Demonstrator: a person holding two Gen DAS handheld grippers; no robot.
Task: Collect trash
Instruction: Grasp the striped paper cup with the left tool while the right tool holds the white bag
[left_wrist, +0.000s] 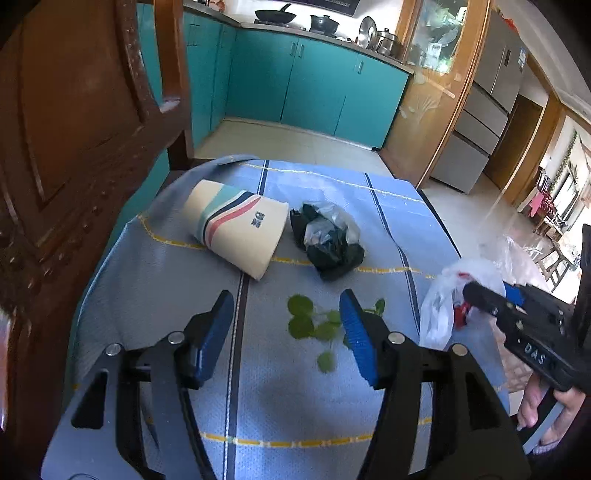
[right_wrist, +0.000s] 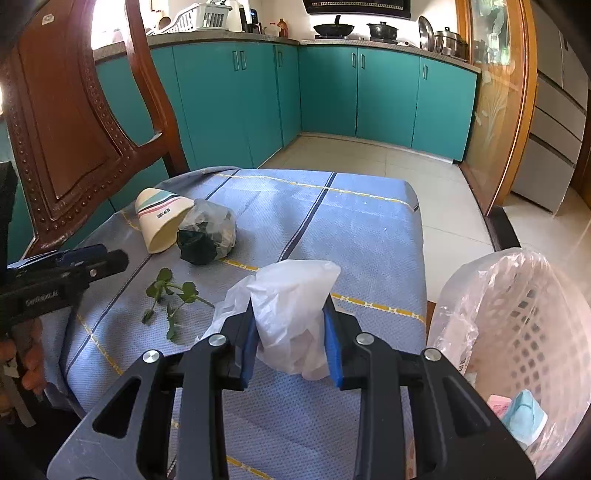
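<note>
The right gripper (right_wrist: 290, 334) was pinching a crumpled white plastic bag (right_wrist: 291, 310) between its blue pads, just above the cloth-covered bench (right_wrist: 369, 229). The step in hand looked like carrying that bag to the lined basket (right_wrist: 524, 325), which stood close on the right of this gripper, off the bench edge. The next move would call for a short swing right, over the rim, before letting go (the liner sags inward, so the bag could catch on it).

The left gripper (left_wrist: 288, 325) stood spread, with nothing between its pads; a leafy green sprig (left_wrist: 310, 325) lay on the cloth directly beneath and ahead of it, not gripped. Beyond it lay a paper cup (left_wrist: 236, 232) on its side and, touching it on the right, a dark wad of plastic (left_wrist: 327, 240). So 3 pieces were left on the bench, by my judgement.

Only the right wrist view showed the basket's inside, with a pale blue carton (right_wrist: 524, 417) already in it. Only the left wrist view showed something red (left_wrist: 461, 314) inside the held bag.
</note>
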